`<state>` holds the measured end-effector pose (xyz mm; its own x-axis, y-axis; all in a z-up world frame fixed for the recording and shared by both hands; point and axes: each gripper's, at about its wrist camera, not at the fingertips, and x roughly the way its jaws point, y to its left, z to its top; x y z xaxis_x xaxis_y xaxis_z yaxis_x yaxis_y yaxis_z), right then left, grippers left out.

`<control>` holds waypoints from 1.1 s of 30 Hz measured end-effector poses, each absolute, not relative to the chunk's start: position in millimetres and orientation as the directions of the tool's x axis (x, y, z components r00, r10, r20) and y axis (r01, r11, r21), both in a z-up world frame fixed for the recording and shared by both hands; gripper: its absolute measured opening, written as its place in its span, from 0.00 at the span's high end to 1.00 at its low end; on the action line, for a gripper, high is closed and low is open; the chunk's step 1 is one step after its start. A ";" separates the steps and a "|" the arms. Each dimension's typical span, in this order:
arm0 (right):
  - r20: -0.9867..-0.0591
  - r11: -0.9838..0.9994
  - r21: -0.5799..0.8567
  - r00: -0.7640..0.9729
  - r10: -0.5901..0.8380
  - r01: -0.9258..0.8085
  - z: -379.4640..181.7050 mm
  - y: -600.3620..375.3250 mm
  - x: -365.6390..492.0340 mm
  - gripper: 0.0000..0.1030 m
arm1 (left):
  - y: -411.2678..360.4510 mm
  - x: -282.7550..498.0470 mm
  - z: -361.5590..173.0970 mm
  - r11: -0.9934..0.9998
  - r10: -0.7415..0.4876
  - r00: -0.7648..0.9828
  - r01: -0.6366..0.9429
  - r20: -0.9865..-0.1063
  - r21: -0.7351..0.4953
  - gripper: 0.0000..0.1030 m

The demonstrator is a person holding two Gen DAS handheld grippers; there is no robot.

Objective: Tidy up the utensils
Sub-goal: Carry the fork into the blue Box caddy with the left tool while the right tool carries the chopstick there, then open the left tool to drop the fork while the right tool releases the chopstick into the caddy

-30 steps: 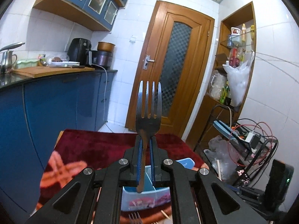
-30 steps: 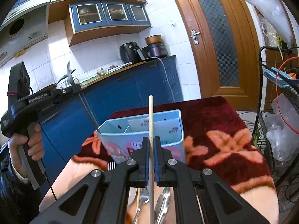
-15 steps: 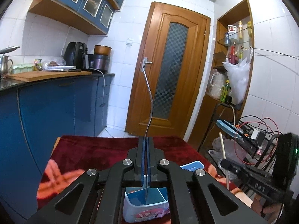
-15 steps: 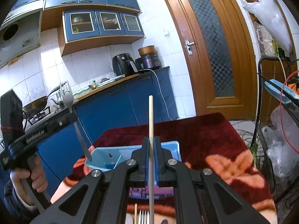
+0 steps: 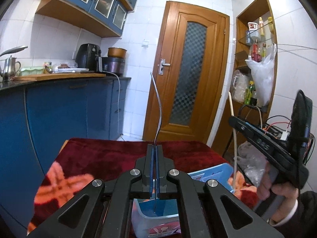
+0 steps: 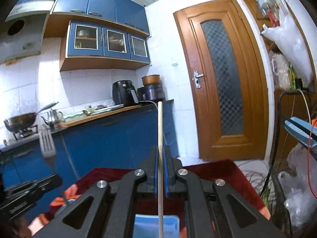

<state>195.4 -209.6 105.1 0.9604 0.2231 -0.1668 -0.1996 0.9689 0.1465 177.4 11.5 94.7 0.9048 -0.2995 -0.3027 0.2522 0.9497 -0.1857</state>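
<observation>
In the left wrist view my left gripper [image 5: 155, 148] is shut on a metal fork [image 5: 158, 109], seen edge-on with its tines up. The fork's handle end hangs inside the blue utensil holder [image 5: 164, 211] just below; whether it touches I cannot tell. My right gripper [image 6: 160, 150] is shut on a pale wooden chopstick [image 6: 160, 127] held upright over the holder [image 6: 146, 225]. From the left wrist view the right gripper [image 5: 233, 120] and its chopstick [image 5: 231, 105] stand beyond the holder's right end. The right wrist view shows the left gripper [image 6: 56, 179] and the fork [image 6: 47, 145] at the left.
A dark red cloth with an orange pattern [image 5: 103, 158] covers the table. Blue kitchen cabinets [image 5: 59, 115] run along the left, a wooden door [image 5: 188, 79] stands behind. A wire rack with cables and bags [image 6: 297, 178] crowds the right. A person's hand [image 5: 277, 190] grips the right tool.
The fork went from face-on to edge-on in the left view, and the left gripper sank toward the holder. The right gripper carried its chopstick over the holder, entering the left view at right.
</observation>
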 end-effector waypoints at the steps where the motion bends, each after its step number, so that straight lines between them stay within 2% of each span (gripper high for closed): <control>1: -0.171 0.972 0.132 0.961 0.217 -0.196 99.5 -206.7 199.1 0.93 | 10.9 178.8 90.7 0.951 -0.297 0.903 0.250 -0.310 -0.181 0.99; 8: -0.226 0.969 0.106 0.944 0.241 -0.222 79.8 -204.6 197.9 0.93 | 7.7 184.0 76.5 0.958 -0.280 0.893 0.238 -0.352 -0.157 0.99; 11: -0.249 0.970 0.095 0.938 0.242 -0.225 79.6 -203.4 194.4 0.93 | 6.3 184.1 73.4 0.962 -0.268 0.888 0.228 -0.374 -0.150 0.95; 13: -0.269 0.968 0.103 0.931 0.247 -0.227 78.3 -204.1 191.9 0.92 | 4.9 182.6 72.2 0.964 -0.265 0.881 0.226 -0.392 -0.142 0.85; 14: -0.281 0.966 0.112 0.925 0.255 -0.232 77.9 -205.4 190.7 0.89 | 4.8 181.3 72.0 0.964 -0.264 0.880 0.226 -0.394 -0.141 0.77; 15: -0.288 0.964 0.119 0.921 0.261 -0.236 77.5 -206.0 189.6 0.82 | 4.7 179.0 72.5 0.964 -0.264 0.881 0.226 -0.393 -0.141 0.68; 16: -0.291 0.962 0.130 0.918 0.268 -0.239 77.5 -207.7 186.7 0.72 | 4.7 176.1 73.5 0.964 -0.264 0.882 0.227 -0.391 -0.139 0.65; 17: -0.290 0.960 0.139 0.917 0.274 -0.243 77.4 -209.8 184.9 0.68 | 4.4 173.8 74.7 0.964 -0.264 0.882 0.228 -0.391 -0.137 0.63; 25: -0.276 0.950 0.176 0.913 0.300 -0.259 89.4 -217.0 157.9 0.61 | 2.2 148.2 82.7 0.964 -0.265 0.869 0.238 -0.417 -0.115 0.62; 33: -0.290 0.946 0.190 0.905 0.310 -0.263 102.3 -223.3 119.8 0.60 | 6.1 118.4 89.7 0.966 -0.258 0.855 0.231 -0.450 -0.115 0.62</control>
